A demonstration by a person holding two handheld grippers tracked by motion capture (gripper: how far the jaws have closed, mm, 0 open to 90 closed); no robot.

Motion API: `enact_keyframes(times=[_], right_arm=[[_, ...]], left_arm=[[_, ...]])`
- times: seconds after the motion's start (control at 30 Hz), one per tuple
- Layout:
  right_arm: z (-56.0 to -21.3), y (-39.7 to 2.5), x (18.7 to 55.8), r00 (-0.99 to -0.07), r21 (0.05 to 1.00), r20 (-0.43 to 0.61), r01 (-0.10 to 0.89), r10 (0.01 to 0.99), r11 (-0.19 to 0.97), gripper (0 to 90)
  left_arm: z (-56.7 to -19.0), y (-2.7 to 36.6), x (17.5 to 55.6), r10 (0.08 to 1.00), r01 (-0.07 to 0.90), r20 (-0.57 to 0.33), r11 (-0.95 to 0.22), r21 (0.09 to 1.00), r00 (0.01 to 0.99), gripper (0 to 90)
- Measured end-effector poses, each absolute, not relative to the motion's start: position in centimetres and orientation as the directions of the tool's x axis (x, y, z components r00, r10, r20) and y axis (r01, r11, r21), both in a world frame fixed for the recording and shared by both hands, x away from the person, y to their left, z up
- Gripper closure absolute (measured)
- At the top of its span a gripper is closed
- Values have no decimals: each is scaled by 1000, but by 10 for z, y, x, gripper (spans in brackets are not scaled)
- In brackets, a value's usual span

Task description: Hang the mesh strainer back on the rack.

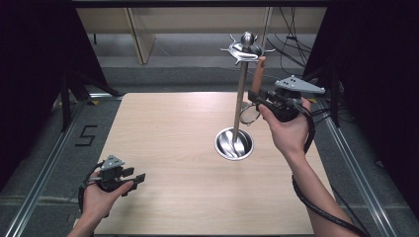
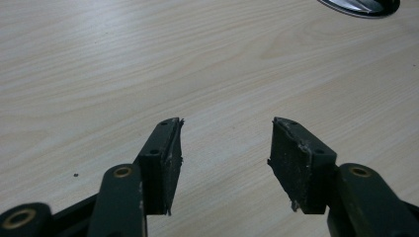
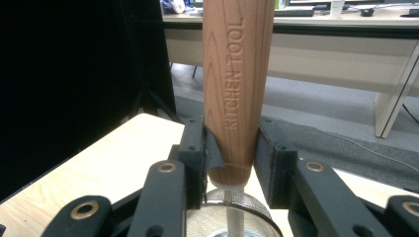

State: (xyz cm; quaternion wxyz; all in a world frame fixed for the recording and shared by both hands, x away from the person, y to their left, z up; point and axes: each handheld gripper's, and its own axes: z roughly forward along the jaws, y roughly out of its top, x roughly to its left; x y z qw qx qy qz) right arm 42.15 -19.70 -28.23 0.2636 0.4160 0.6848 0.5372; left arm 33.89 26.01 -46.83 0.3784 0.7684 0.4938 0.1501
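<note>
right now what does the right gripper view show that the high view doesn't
The right gripper view alone shows the words KITCHEN TOOL pressed into the wooden handle, and the jaw pads clamped on its lower end, with fine mesh just below.

The high view alone shows the left gripper open and low over the table, the metal stand with hooks on top, and its round base.

Both show the right gripper holding the handle upright, and the light wooden table.
</note>
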Motion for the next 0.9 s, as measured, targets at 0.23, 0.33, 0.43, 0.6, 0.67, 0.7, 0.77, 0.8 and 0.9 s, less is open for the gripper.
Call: enact_keyframes(times=[0.23, 0.33, 0.43, 0.6, 0.67, 0.7, 0.77, 0.8, 0.9], right_arm=[[-284, -195, 422, -504, 953, 88, 293, 859, 74, 688], [-283, -195, 422, -507, 953, 86, 294, 858, 78, 688], [-283, -195, 422, -504, 953, 79, 291, 860, 83, 687], [-285, -196, 423, -501, 955, 54, 278, 864, 101, 682], [-285, -196, 424, -500, 957, 46, 270, 865, 106, 676], [-285, -196, 424, -500, 958, 46, 268, 865, 104, 669], [-284, -195, 422, -492, 957, 50, 271, 869, 99, 653], [-283, -196, 422, -491, 957, 45, 270, 870, 103, 646], [-283, -196, 422, -490, 963, 29, 248, 871, 108, 612]], left_arm=[[-469, 260, 339, 873, 641, -143, -223, 734, 467, 451], [-468, 260, 339, 874, 639, -139, -223, 736, 466, 451], [-469, 260, 339, 873, 637, -144, -219, 739, 467, 451], [-469, 259, 338, 874, 636, -144, -216, 741, 464, 451], [-469, 260, 338, 874, 633, -144, -213, 744, 464, 451], [-469, 260, 338, 875, 633, -144, -212, 745, 462, 451], [-469, 260, 338, 875, 633, -145, -212, 744, 463, 451], [-469, 260, 338, 874, 633, -144, -212, 744, 463, 451], [-469, 259, 338, 876, 635, -147, -209, 744, 460, 451]])
